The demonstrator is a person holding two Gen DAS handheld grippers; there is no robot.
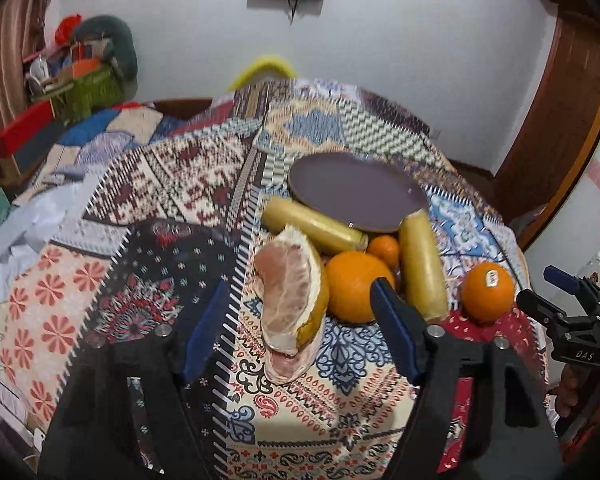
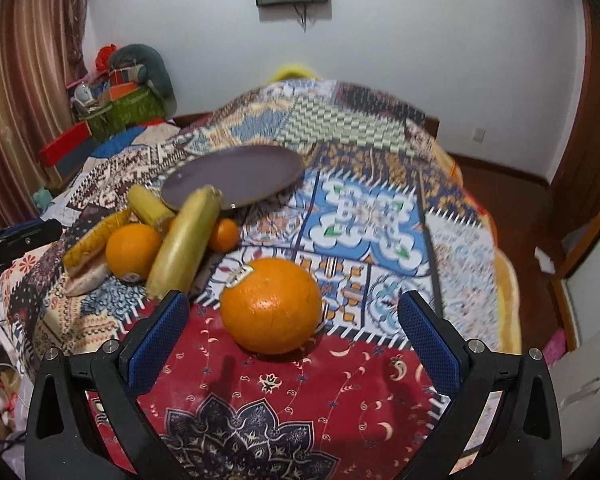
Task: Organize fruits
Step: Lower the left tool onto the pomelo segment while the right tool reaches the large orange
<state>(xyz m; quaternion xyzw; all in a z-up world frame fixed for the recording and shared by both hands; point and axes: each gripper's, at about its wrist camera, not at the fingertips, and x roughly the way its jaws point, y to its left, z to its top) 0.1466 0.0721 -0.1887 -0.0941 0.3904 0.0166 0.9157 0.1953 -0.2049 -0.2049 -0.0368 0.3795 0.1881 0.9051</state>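
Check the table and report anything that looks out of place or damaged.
The pomelo piece lies peeled open, flesh exposed, directly on the patterned cloth. The dark plate holds nothing while all the fruit sits beside it. One stickered orange rests apart from the pile, between the right gripper fingers.

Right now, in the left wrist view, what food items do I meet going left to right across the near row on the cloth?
Peeled pomelo piece → large orange → upright yellow corn cob → stickered orange, standing apart at the right. The small orange and the other cob lie behind, so I leave them out.
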